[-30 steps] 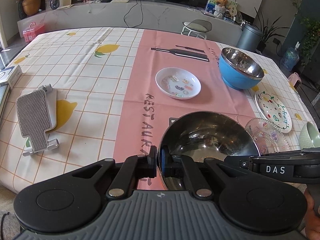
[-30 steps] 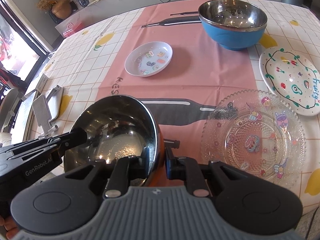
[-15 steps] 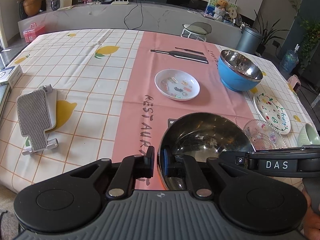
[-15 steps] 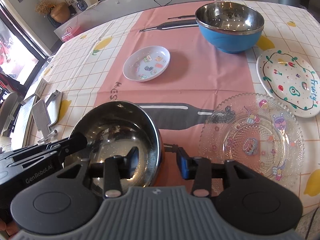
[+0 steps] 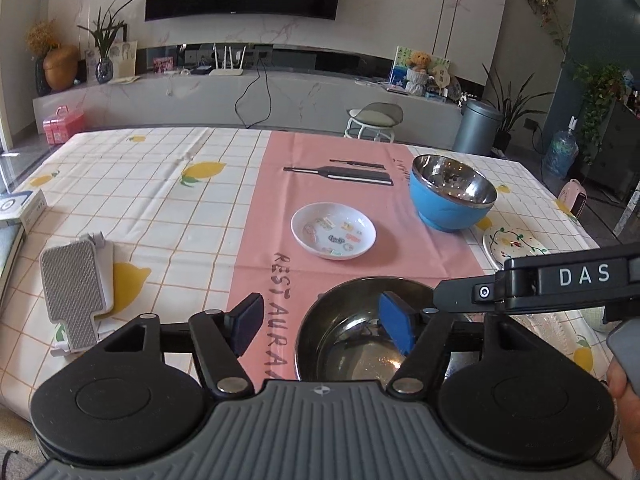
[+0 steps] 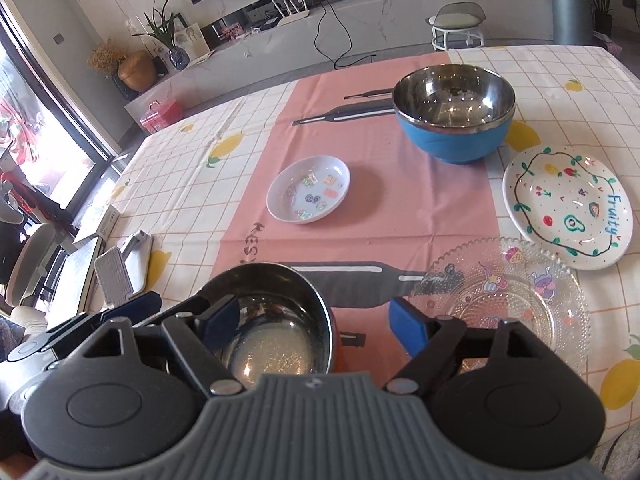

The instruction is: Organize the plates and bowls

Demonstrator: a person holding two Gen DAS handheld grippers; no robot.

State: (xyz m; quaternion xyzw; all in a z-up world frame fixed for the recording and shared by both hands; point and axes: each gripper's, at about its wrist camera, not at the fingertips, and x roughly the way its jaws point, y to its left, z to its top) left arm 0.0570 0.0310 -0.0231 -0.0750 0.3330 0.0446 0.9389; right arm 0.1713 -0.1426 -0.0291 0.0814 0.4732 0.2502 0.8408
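Observation:
A steel bowl with an orange outside (image 5: 352, 340) (image 6: 276, 320) sits on the pink runner at the table's near edge. My left gripper (image 5: 322, 328) is open, its jaws straddling the bowl's left rim. My right gripper (image 6: 316, 326) is open, straddling the bowl's right rim. A blue bowl with a steel lining (image 5: 452, 194) (image 6: 454, 114) stands at the far right. A small white sticker plate (image 5: 333, 230) (image 6: 308, 189) lies mid-table. A white "Fruity" plate (image 6: 568, 206) (image 5: 514, 244) and a clear glass plate (image 6: 516, 300) lie at the right.
A grey-faced phone stand (image 5: 76, 292) (image 6: 118, 274) lies at the left of the table. A box (image 5: 22, 210) sits at the far left edge. A pale green cup is barely visible at the right edge. A stool (image 5: 374, 118) stands beyond the table.
Both grippers have opened and let go of the steel bowl's rim. The bowl now rests on the table. Both cameras have tilted up and drawn back a little.

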